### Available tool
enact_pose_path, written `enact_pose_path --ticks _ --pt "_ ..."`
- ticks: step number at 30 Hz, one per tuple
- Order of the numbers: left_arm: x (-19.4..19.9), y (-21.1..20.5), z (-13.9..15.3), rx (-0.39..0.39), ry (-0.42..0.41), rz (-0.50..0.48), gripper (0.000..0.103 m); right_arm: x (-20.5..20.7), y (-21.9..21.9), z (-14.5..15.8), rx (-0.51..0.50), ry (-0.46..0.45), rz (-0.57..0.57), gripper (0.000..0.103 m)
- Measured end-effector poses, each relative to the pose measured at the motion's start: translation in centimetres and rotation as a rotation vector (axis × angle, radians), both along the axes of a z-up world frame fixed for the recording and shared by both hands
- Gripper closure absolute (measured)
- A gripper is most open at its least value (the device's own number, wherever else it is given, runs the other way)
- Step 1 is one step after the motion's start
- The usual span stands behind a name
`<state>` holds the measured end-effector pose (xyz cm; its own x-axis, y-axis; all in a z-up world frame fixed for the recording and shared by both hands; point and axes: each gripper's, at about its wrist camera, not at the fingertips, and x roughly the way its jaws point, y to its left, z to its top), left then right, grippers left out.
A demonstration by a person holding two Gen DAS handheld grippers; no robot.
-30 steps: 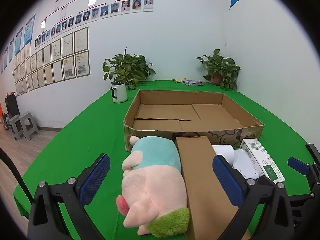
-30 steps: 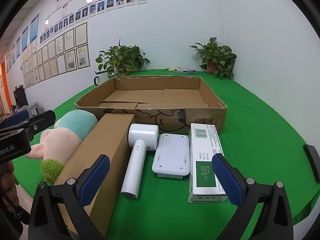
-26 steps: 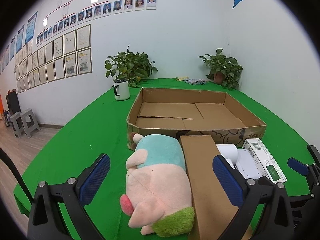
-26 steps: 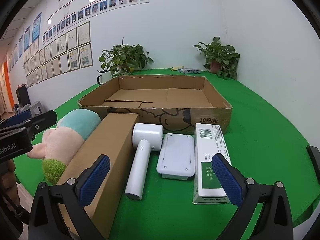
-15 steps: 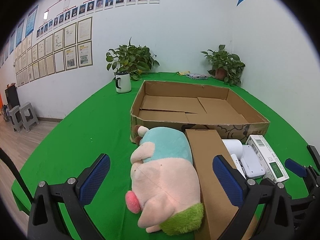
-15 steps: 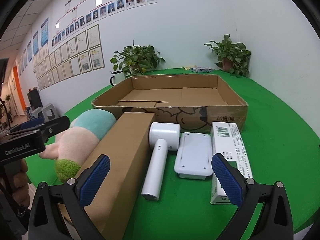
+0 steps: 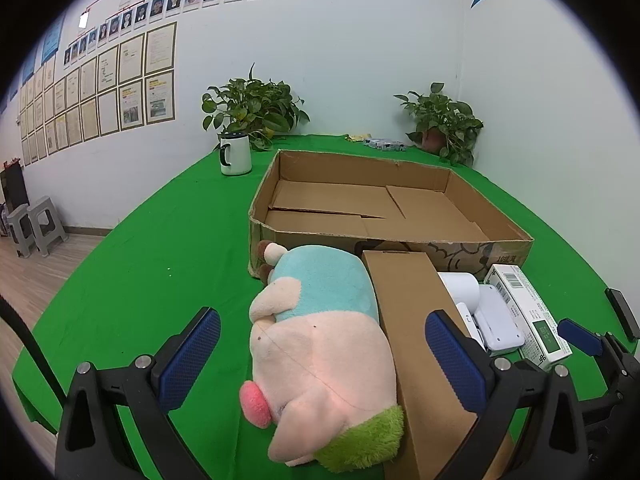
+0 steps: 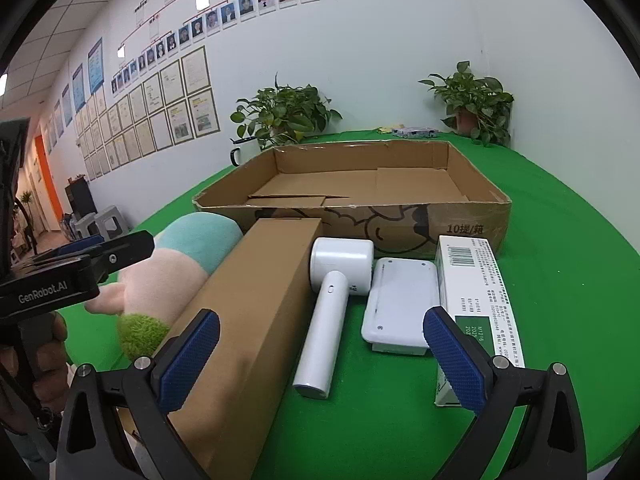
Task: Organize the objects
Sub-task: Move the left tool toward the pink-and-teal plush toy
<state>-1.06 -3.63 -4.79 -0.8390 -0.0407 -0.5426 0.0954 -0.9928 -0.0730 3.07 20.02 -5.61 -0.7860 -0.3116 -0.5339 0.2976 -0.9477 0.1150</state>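
Before the shallow carton's near wall, both grippers' fingers stand apart over crowded items.

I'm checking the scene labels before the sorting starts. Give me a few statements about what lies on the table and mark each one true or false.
1. The cardboard tray holds no loose items. True.
2. The plush toy lies inside the tray. False: it lies on the green table in front of it.
3. The left gripper is shut on the plush toy. False: it is open, holding nothing.
4. The white hair dryer lies between the long brown box and the flat white device. True.
5. The right gripper is open. True.
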Motion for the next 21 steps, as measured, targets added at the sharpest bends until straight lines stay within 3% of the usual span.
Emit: enact_pose_path --ticks 13,21 --pt "-0.1 -0.3 -0.1 0.005 -0.012 -0.009 0.001 0.0 -0.3 0.2 0.019 -0.001 -0.004 0.0" --pt "-0.9 -2.2 -0.9 0.075 -0.074 -0.016 0.001 -0.1 -0.6 0.4 -0.012 -0.009 0.037 0.0"
